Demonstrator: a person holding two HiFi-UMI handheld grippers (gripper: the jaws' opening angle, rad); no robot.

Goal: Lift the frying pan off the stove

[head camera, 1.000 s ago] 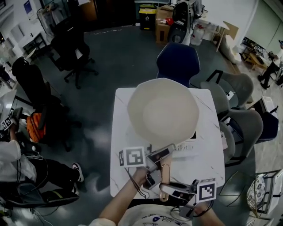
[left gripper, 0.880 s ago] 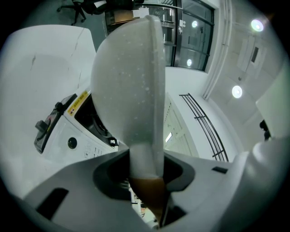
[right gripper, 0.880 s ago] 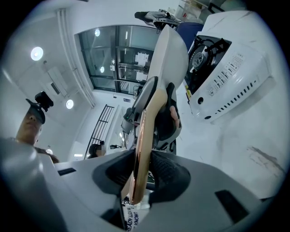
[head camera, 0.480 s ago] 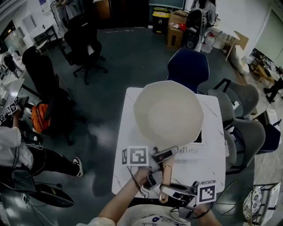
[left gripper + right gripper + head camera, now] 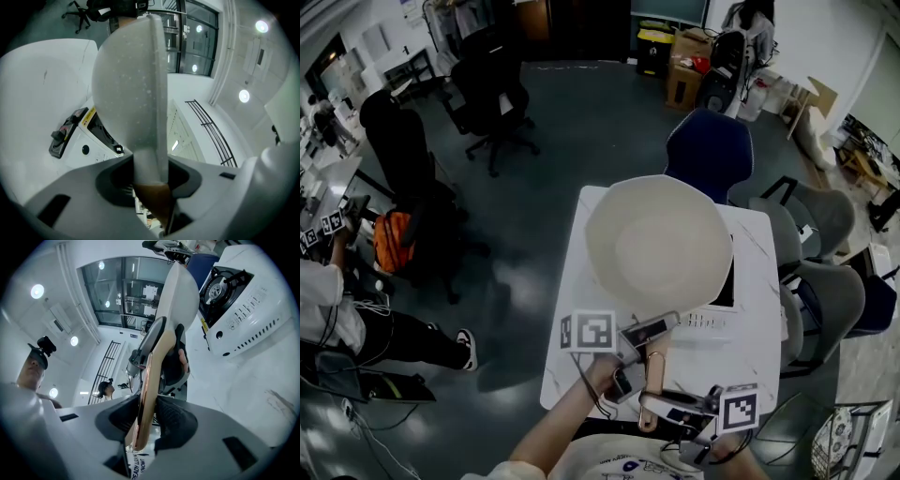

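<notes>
2 grippers hold the frying pan [image 5: 656, 244] clear of the stove [image 5: 234, 291]

The pan hangs at the centre of the head view, above the table [image 5: 572, 272]. The left gripper [image 5: 150, 176] is clamped on the handle [image 5: 652, 373] near the bowl, and the right gripper [image 5: 143, 420] is clamped on its copper end. At the upper right of the right gripper view the burner [image 5: 218, 287] sits bare, so the lift looks done. At most, carrying the pan away or setting it down remains.
</notes>
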